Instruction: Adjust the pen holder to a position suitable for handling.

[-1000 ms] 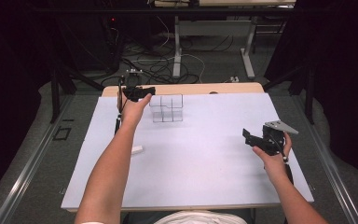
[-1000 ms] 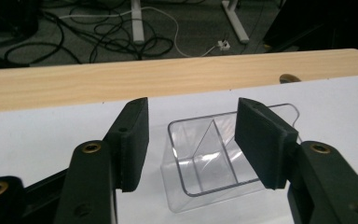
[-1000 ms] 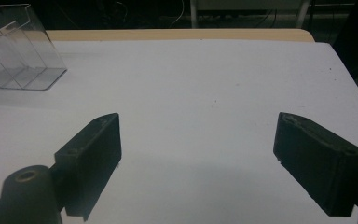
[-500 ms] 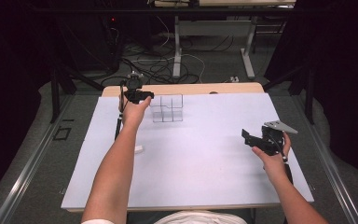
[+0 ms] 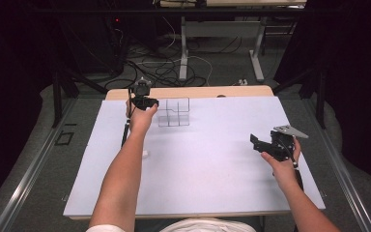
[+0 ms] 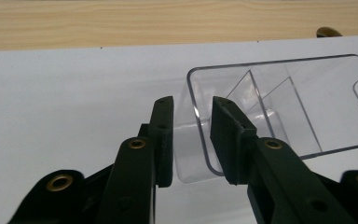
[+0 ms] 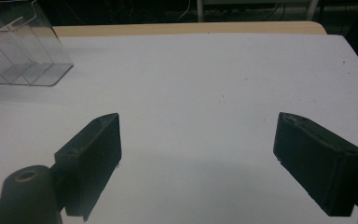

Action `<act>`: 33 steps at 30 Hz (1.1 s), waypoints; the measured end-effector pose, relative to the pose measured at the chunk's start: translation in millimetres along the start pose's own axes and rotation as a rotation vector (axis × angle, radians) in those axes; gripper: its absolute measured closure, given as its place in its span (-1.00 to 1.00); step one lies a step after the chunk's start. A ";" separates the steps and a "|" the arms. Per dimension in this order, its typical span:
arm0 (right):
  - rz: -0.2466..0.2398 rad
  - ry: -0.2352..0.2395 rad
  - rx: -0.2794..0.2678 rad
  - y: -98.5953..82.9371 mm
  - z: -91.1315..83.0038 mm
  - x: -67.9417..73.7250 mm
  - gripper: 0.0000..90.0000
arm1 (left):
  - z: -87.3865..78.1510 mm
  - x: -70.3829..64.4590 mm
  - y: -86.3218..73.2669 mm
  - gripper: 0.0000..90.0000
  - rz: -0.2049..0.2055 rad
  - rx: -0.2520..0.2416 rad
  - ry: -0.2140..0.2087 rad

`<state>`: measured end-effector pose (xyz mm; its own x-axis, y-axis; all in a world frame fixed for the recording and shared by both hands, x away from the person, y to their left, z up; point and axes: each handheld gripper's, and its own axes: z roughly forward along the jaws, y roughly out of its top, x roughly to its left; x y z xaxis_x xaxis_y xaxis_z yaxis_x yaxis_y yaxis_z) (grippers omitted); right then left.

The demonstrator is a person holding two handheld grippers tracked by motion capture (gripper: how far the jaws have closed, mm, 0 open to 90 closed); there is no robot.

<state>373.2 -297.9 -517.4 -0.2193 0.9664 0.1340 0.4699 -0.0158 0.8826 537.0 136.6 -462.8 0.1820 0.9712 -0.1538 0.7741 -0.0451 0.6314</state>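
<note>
A clear plastic box (image 5: 174, 112) with inner dividers stands on the white sheet (image 5: 207, 169) near the table's far edge. My left gripper (image 5: 149, 102) is at the box's left end. In the left gripper view its jaws straddle the left wall of the box (image 6: 284, 107), one jaw outside and one inside. A narrow gap remains between them, so the left gripper (image 6: 191, 105) is open around the wall. My right gripper (image 5: 255, 141) hovers wide open over bare sheet at the right, pointing left. The right gripper view shows the right gripper (image 7: 198, 123) empty, with the box (image 7: 23, 51) far off.
A small white piece (image 5: 145, 153) lies on the sheet beside the left forearm. A dark cable (image 5: 124, 130) trails from the left gripper along the sheet's left side. A strip of bare wooden tabletop (image 5: 222, 92) runs behind the sheet.
My left gripper has shifted slightly left and nearer at the box's left end. The right gripper has hardly moved.
</note>
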 end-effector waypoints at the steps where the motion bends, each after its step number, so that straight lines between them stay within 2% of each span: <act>1: -0.001 0.000 0.000 -0.1 0.0 0.0 -0.68 | 0.4 0.4 -0.2 0.59 -0.002 0.008 -0.001; 10: -0.003 0.005 0.002 -0.4 0.7 0.4 -0.68 | 3.6 -2.6 -2.0 0.72 0.001 0.010 0.003; 14: -0.002 0.005 0.002 -0.4 0.6 0.4 -0.68 | 4.8 -3.5 -2.9 0.81 -0.009 0.017 -0.009; 17: -0.003 0.010 -0.004 -0.6 1.0 0.0 -0.68 | 5.5 -5.9 -3.3 0.87 -0.011 0.010 0.007; 18: -0.001 0.010 -0.004 -0.6 1.0 0.1 -0.68 | 5.9 -6.4 -3.4 0.87 -0.025 0.004 0.006; 23: -0.001 0.011 -0.004 -0.4 0.8 0.1 -0.68 | 5.4 -6.4 -3.0 0.90 -0.040 0.011 0.011; 26: 0.000 0.009 0.003 -0.4 0.9 0.2 -0.68 | 5.3 -6.5 -3.1 0.91 -0.065 0.009 0.007; 33: -0.012 0.014 -0.002 -0.9 2.3 0.2 -0.68 | 3.9 -6.8 -3.1 0.92 -0.085 0.014 0.009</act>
<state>374.7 -297.1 -519.1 -0.2369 0.9629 0.1294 0.4653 -0.0045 0.8851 535.7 129.2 -466.7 0.1101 0.9737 -0.1997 0.7948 0.0345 0.6059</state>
